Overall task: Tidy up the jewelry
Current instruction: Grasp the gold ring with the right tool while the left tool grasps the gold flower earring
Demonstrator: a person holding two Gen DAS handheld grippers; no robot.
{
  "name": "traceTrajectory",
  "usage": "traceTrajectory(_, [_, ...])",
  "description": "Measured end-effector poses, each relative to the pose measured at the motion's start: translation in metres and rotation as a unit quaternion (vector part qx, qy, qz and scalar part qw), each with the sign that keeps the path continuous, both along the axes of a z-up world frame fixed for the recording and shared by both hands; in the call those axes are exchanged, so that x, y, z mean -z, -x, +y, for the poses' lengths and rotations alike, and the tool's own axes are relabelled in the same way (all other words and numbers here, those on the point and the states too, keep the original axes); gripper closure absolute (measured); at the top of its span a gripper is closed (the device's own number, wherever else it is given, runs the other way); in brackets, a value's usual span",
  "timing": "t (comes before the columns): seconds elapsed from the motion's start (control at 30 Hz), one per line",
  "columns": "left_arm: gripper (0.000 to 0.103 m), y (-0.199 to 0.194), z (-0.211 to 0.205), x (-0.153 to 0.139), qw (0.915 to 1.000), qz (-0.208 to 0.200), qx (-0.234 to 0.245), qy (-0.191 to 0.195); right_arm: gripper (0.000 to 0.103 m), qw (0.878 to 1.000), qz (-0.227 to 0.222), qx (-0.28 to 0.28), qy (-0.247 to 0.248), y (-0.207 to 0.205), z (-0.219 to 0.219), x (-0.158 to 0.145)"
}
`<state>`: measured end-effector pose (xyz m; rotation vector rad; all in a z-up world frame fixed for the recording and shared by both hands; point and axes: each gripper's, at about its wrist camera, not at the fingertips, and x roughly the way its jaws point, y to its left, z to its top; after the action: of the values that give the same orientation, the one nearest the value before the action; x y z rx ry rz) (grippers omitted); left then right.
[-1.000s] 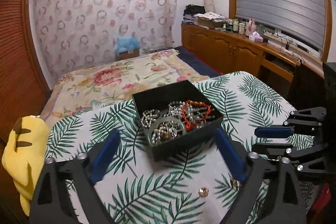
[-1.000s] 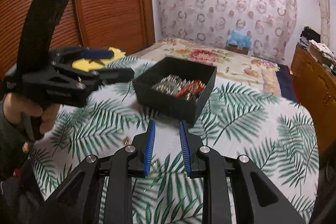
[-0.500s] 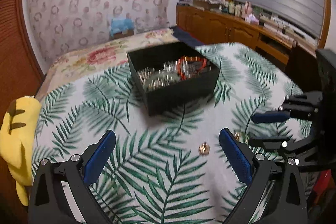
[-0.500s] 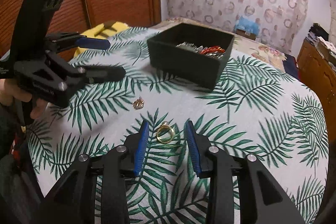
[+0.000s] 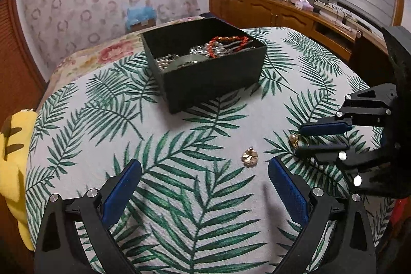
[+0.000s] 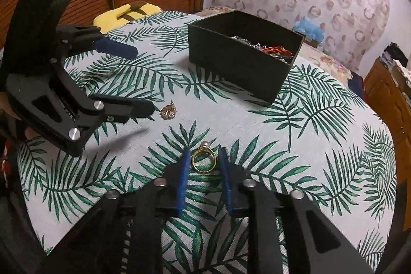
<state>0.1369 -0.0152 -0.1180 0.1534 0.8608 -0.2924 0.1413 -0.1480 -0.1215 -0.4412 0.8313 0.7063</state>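
A gold ring with a pearl (image 6: 203, 159) lies on the leaf-print tablecloth (image 6: 282, 135). My right gripper (image 6: 203, 159) straddles it, jaws closing, with a thin gap still showing on each side of the band. In the left wrist view the right gripper (image 5: 298, 141) sits low at the right, the ring (image 5: 294, 139) between its fingers. A gold flower-shaped piece (image 5: 249, 158) (image 6: 168, 111) lies loose nearby. My left gripper (image 5: 204, 162) (image 6: 143, 80) hovers wide open just short of it, holding nothing. A black box (image 5: 210, 78) (image 6: 231, 60) behind holds a red bead bracelet (image 5: 226, 41) and silver chains.
A yellow plush toy (image 5: 12, 145) (image 6: 128, 12) rests at the table's left edge. A flowered bed (image 5: 102, 55) lies beyond the table. A wooden cabinet (image 5: 269, 12) with clutter runs along the right wall. A person's hand (image 6: 28, 132) holds the left gripper.
Both grippers have sunk and tipped down toward the tablecloth. The right gripper's jaws have come around the gold ring and narrowed on it. The left gripper stays wide open.
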Motion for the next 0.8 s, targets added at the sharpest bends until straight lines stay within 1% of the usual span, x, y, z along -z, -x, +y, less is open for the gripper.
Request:
traceTrajectory(0.17, [0.008,-0.001,-0.009,0.001,0.9999,0.0,0.009,-0.008,0.081,1.0,0.0,0.002,-0.005,-0.001,-0.006,-0.001])
traceTrajectory(0.3, [0.008,-0.001,-0.013,0.0,0.9998,0.002,0.018,0.002,0.081,1.0,-0.002,0.012,-0.016,-0.001,-0.017,-0.005])
traceTrajectory(0.33, [0.014,-0.001,-0.014,-0.001,0.9998,0.0,0.02,0.004,0.081,1.0,-0.003,0.014,-0.019,-0.001,-0.02,-0.007])
traceTrajectory(0.37, [0.022,-0.001,-0.017,-0.002,0.9998,0.0,0.022,0.002,0.081,1.0,-0.004,0.015,-0.021,-0.002,-0.021,-0.008])
traceTrajectory(0.4, [0.026,-0.001,-0.02,-0.001,0.9997,0.001,0.023,-0.001,0.081,1.0,-0.005,0.017,-0.024,-0.002,-0.022,-0.01])
traceTrajectory(0.47, [0.041,-0.001,-0.024,-0.001,0.9996,0.002,0.028,-0.005,0.081,0.999,-0.007,0.02,-0.027,-0.002,-0.025,-0.013])
traceTrajectory(0.5, [0.045,-0.001,-0.025,-0.001,0.9995,0.003,0.03,-0.007,0.081,0.999,-0.008,0.022,-0.029,-0.002,-0.026,-0.014])
traceTrajectory(0.53, [0.052,-0.001,-0.027,-0.001,0.9995,0.002,0.032,-0.008,0.081,0.999,-0.009,0.023,-0.031,-0.002,-0.027,-0.015])
traceTrajectory(0.63, [0.066,0.0,-0.031,0.0,0.9993,0.003,0.037,-0.011,0.081,0.999,-0.01,0.025,-0.034,-0.003,-0.029,-0.019])
traceTrajectory(0.67, [0.068,0.0,-0.032,0.001,0.9992,0.003,0.038,-0.012,0.081,0.999,-0.011,0.025,-0.034,-0.003,-0.029,-0.019])
traceTrajectory(0.8, [0.07,-0.002,-0.037,0.005,0.9988,0.007,0.045,-0.02,0.081,0.999,-0.01,0.027,-0.035,-0.005,-0.033,-0.02])
